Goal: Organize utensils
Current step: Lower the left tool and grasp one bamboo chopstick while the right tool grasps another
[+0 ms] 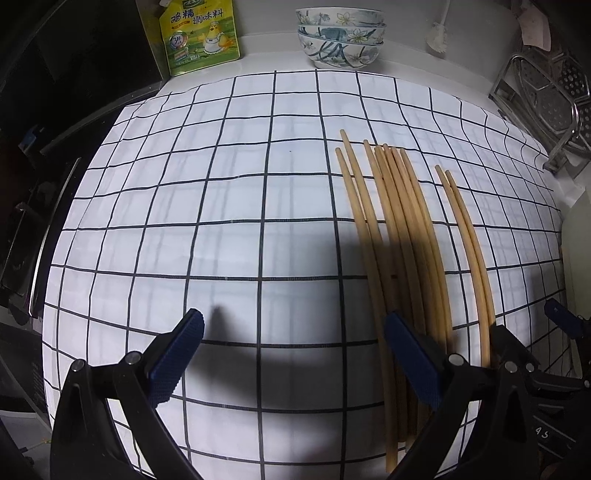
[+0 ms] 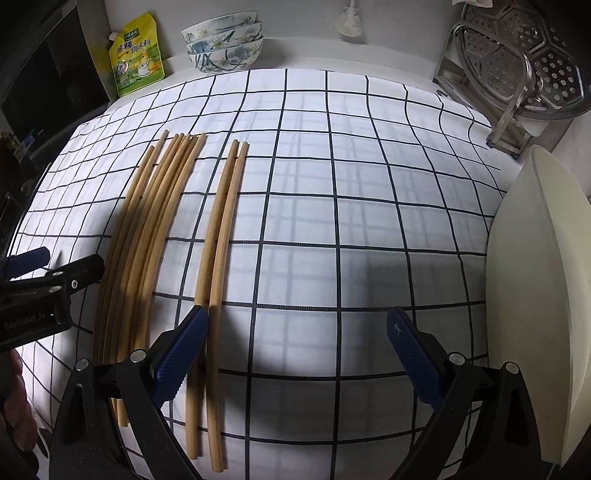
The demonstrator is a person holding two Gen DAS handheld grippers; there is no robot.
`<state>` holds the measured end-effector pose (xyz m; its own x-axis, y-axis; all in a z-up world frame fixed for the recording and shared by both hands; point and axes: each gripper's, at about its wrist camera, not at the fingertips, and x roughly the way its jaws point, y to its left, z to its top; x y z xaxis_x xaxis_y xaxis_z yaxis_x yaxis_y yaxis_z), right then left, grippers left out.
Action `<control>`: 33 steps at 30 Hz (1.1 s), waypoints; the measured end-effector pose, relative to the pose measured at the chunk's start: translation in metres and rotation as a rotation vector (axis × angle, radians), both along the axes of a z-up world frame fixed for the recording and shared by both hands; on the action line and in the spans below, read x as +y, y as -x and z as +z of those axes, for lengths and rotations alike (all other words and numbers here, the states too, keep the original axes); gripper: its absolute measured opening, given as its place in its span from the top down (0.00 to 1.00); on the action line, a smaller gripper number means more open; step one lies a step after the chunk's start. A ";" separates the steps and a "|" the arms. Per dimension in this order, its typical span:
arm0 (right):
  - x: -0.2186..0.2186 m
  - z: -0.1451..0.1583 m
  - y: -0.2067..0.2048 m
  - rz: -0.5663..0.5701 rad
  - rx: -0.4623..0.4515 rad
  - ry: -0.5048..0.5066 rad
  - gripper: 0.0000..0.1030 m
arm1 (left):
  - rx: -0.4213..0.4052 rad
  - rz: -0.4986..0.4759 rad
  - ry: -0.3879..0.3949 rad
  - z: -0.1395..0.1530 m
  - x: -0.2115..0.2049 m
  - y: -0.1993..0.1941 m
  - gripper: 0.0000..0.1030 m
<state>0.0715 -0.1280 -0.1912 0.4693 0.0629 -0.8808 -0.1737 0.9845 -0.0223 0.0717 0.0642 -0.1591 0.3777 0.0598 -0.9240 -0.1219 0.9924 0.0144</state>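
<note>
Several bamboo chopsticks [image 1: 399, 236] lie side by side on the white checked cloth [image 1: 221, 206], with a separate pair [image 1: 467, 236] a little to their right. My left gripper [image 1: 295, 358] is open above the cloth, its right finger over the near ends of the bundle. In the right wrist view the bundle [image 2: 147, 229] lies at the left and the separate pair [image 2: 218, 251] runs past my left finger. My right gripper [image 2: 295, 354] is open, nothing between its fingers. The left gripper [image 2: 51, 273] shows at the left edge.
Stacked floral bowls [image 1: 340, 37] and a yellow seasoning pouch [image 1: 199, 33] stand at the back. A metal rack with steamer plates [image 2: 517, 74] is at the back right. A white plate [image 2: 543, 295] stands on edge at the right. A dark appliance [image 1: 44, 110] borders the left.
</note>
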 end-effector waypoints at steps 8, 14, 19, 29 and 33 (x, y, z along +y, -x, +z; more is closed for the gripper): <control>0.001 -0.003 0.001 0.001 0.004 -0.002 0.15 | 0.027 0.011 -0.018 -0.008 0.001 -0.004 0.05; 0.000 -0.003 0.000 0.000 0.005 -0.018 0.16 | 0.020 0.018 -0.011 -0.008 0.004 -0.002 0.05; 0.006 -0.001 -0.001 0.020 -0.013 -0.012 0.26 | 0.006 0.007 -0.004 -0.006 0.000 0.000 0.12; 0.022 0.001 -0.003 0.082 -0.038 -0.013 0.56 | -0.008 -0.048 0.016 0.002 -0.011 -0.004 0.51; 0.032 0.003 0.003 0.129 -0.046 0.002 0.85 | -0.005 -0.065 0.029 0.004 -0.014 -0.006 0.85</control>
<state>0.0687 -0.0959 -0.1880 0.4977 0.1231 -0.8586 -0.2973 0.9541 -0.0356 0.0780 0.0503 -0.1552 0.3846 0.0085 -0.9230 -0.0572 0.9983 -0.0146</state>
